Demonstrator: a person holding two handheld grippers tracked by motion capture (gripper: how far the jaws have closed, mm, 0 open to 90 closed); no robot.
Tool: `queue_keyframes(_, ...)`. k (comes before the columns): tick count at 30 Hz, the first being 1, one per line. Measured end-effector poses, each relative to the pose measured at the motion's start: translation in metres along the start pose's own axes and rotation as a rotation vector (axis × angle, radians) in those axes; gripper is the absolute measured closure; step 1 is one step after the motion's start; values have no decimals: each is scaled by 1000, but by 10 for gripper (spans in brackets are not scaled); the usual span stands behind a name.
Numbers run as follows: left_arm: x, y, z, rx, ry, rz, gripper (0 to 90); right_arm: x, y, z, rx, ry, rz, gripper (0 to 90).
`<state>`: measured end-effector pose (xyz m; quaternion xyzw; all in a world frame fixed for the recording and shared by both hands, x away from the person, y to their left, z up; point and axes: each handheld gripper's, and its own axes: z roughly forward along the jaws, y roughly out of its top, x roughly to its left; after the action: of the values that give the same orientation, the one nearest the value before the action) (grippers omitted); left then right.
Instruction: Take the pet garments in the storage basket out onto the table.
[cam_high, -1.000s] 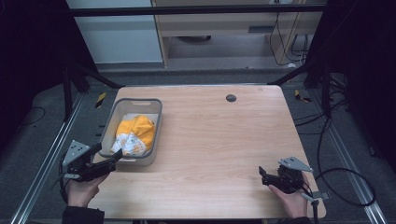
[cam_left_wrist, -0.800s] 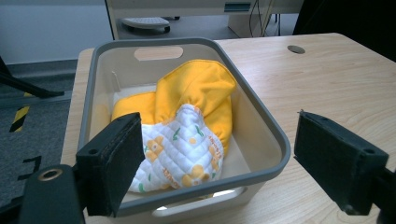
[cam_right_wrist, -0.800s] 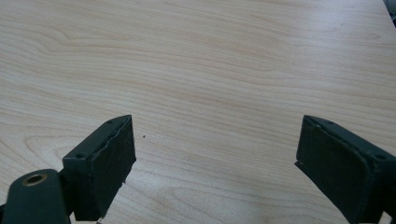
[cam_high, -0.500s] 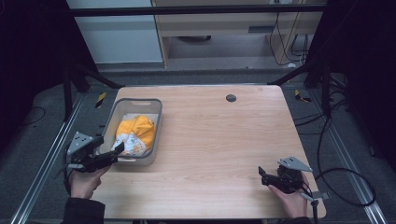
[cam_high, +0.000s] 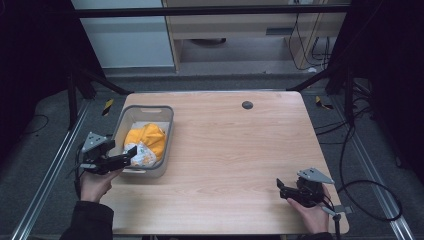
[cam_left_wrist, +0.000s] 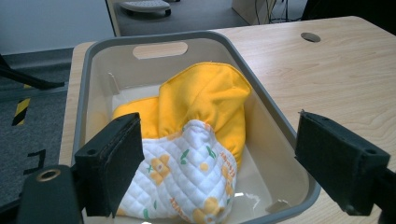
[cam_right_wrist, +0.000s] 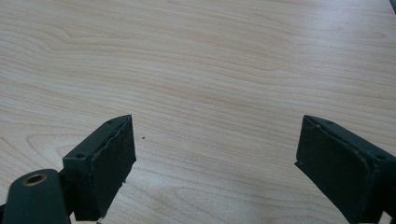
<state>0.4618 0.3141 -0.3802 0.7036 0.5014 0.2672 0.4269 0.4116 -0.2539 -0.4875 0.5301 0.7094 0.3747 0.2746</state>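
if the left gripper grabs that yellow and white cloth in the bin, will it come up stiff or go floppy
Probably floppy: the cloth lies bunched and folded in the bin, so it should drape and unfold when lifted. Its quilted white part looks soft and light. The open left gripper would likely need a pinch on a raised fold.

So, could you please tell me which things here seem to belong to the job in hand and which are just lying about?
Likely in play:
- left gripper, jaws open, at the near end of the grey bin
- yellow and white patterned cloth in the bin

Just lying about:
- right gripper, jaws open over bare wooden table
- dark round hole in the tabletop
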Motion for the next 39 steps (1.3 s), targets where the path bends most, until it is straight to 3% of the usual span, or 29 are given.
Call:
queue_keyframes(24,6,16,31,78,21,22,145,1,0,1,8,10,0,117)
queue_keyframes(28,9,17,41,107,38,27,147,1,0,1,8,10,2,117)
queue_keyframes(39,13,15,60,188,36,46,161,1,0,1,7,12,2,117)
